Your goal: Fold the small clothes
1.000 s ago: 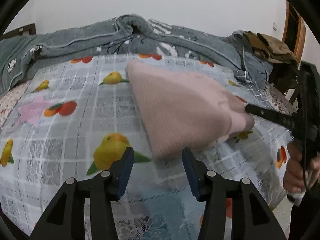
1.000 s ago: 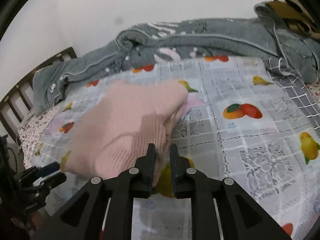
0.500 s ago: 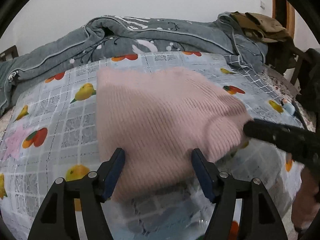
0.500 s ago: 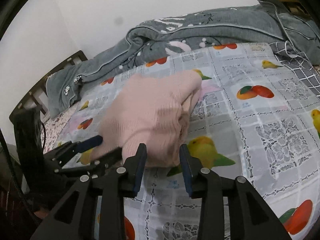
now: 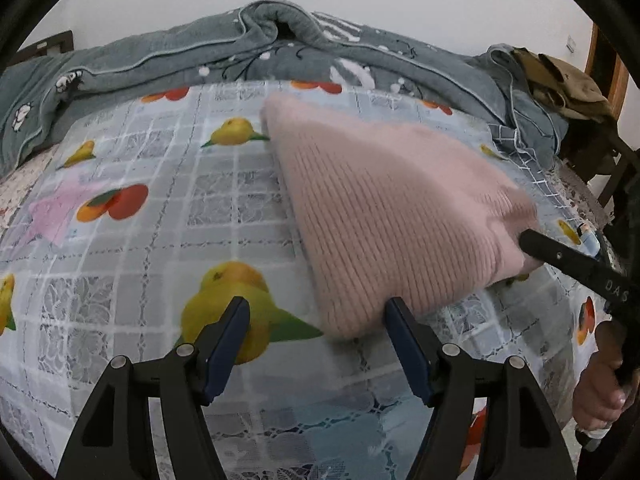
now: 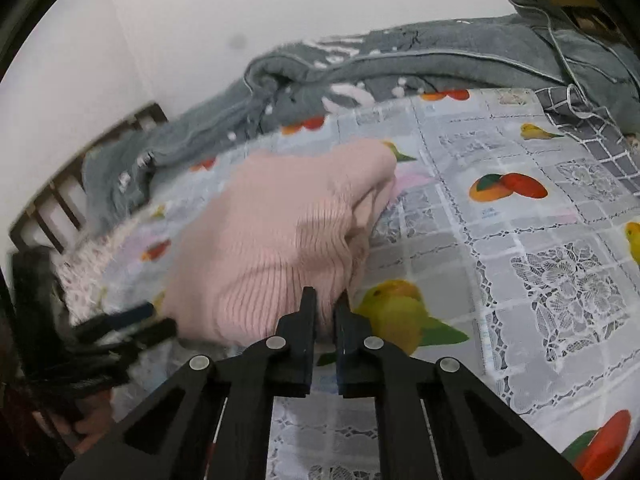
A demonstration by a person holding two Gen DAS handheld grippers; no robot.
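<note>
Item under handling: one pink ribbed knit garment [image 5: 384, 216], lying folded on a bed covered by a fruit-print cloth [image 5: 160, 208]. In the left wrist view the garment runs from the far middle of the cloth down toward the near right, its near corner resting just ahead of the left gripper [image 5: 318, 332] and slightly to the right of centre.

Left gripper: jaws stand wide apart. Nothing lies between the blue pads [image 5: 228, 336]; the near corner of the garment sits just beyond and beside the right-hand finger. Contact between them cannot be confirmed.

Right gripper [image 6: 325, 320]: jaws stand narrow, with pink knit pinched between them at the garment's near edge. In the left wrist view this same gripper enters from the right as a black finger [image 5: 560, 258] meeting the garment's right-hand corner, with the person's right hand [image 5: 600, 396] visible below it. In the right wrist view the fabric bunches into folds along the right side, next to the grip point.

Surroundings: a grey blanket [image 5: 248, 48] is heaped along the far side of the bed, against a white wall. A tan cloth item [image 5: 560, 80] rests at the far right end of the blanket. A dark wooden slatted bed frame [image 6: 60, 196] shows at the left in the right wrist view. The left side of that view is motion-blurred, so the left gripper is indistinct there.
</note>
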